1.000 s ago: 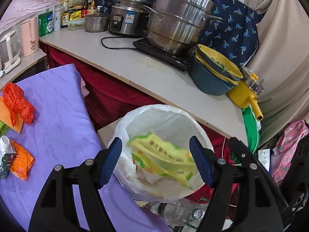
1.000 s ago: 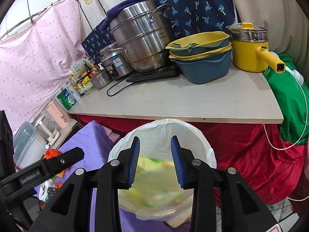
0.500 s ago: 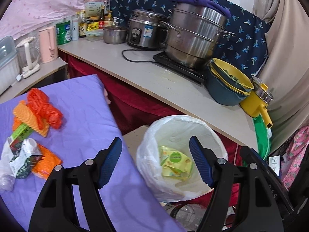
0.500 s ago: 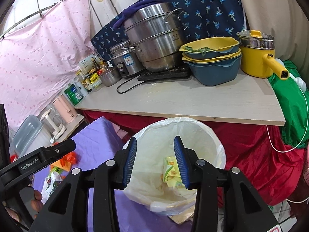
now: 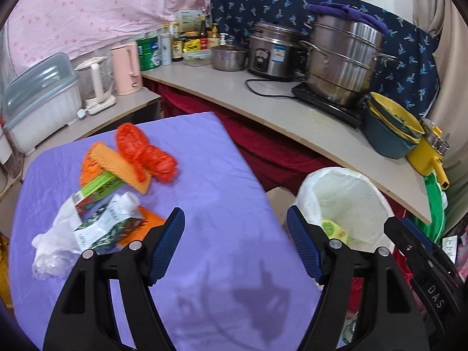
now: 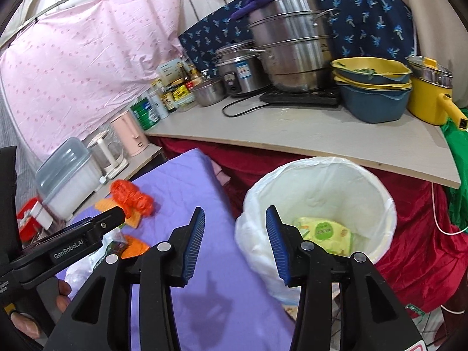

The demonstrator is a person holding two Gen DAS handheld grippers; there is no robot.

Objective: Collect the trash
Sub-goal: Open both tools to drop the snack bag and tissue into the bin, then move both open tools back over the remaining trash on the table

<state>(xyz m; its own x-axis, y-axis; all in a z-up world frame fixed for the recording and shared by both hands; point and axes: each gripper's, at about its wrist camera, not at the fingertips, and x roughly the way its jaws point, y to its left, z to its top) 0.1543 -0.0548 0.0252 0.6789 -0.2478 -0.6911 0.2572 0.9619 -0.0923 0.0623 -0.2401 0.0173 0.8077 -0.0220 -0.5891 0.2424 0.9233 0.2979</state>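
Fingers (image 5: 172, 242) apart, bases cut off

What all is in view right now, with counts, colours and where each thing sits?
bin: one, white liner, beside the table
wrapper: one, yellow-green, inside the bin
table: one, purple cover, centre
red bag: one, on the table
carton: one, green-white, on the table
clear bag: one, table's near left
steamer: one, steel, on the counter
cooker: one, steel, left of the steamer
kettle: one, pink, side shelf
left claw: open, empty, over the table
right claw: open, empty, at the table's edge
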